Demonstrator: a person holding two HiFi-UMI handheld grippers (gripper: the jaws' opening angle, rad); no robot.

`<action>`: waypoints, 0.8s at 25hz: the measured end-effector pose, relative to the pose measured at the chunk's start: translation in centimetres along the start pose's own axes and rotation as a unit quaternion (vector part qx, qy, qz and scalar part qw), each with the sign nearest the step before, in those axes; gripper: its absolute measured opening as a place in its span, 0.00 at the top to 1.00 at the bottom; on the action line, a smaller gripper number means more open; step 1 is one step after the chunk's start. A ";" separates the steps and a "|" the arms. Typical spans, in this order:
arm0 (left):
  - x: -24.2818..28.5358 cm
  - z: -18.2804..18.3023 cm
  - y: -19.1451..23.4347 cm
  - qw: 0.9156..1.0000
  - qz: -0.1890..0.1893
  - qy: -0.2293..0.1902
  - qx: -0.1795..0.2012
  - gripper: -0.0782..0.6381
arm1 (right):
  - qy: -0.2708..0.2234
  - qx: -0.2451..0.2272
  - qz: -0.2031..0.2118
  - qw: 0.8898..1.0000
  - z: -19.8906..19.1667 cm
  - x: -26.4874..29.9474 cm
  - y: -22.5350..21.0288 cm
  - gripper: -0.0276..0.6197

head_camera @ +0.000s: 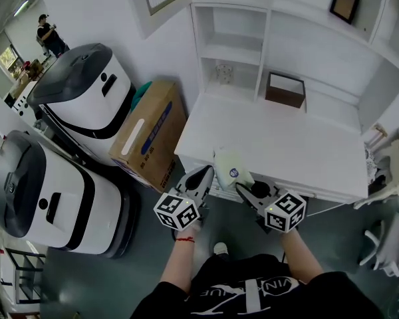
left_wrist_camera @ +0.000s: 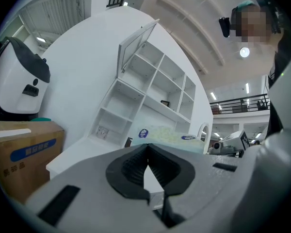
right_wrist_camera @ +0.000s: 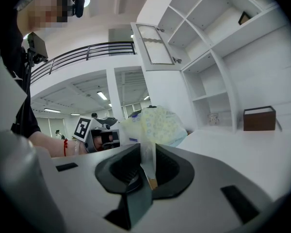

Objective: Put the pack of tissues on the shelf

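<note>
The pack of tissues (head_camera: pixel 233 168), pale and soft-wrapped, sits at the near edge of the white tabletop (head_camera: pixel 286 145), with the end of its wrapper pinched between the narrowed jaws of the right claw (head_camera: pixel 243 187). The left claw (head_camera: pixel 208 173) hangs just beside it, jaws together and empty. The shelf (head_camera: pixel 233 52) at the back is well apart from the pack, so the carry and the placing seem left to do.

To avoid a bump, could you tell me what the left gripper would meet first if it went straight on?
Probably the pack of tissues, held by the right gripper; it sits just ahead of the left gripper, though depth is unclear.
</note>
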State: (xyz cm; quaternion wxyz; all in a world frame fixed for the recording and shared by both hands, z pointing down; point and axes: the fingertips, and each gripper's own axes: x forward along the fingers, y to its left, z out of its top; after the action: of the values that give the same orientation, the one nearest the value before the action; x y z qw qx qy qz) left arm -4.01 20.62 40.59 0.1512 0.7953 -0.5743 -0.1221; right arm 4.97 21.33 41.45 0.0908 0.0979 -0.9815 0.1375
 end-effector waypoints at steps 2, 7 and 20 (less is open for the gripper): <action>0.2 -0.2 0.7 1.000 -0.005 0.001 -0.005 0.88 | 0.002 0.000 -0.005 1.000 -0.1 0.5 -0.2 0.85; 1.4 -1.0 1.7 1.000 -0.016 0.009 -0.019 0.88 | 0.008 0.010 -0.019 1.000 -0.5 1.0 -1.3 0.85; 7.9 -0.7 7.5 0.999 -0.025 0.044 -0.018 0.88 | -0.010 0.029 -0.033 0.999 1.1 6.8 -8.7 0.85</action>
State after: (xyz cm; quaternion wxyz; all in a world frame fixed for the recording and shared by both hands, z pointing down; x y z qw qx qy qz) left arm -7.89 10.98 43.99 0.1876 0.8111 -0.5447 -0.1017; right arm 0.10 11.66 44.01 0.0829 0.1344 -0.9742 0.1615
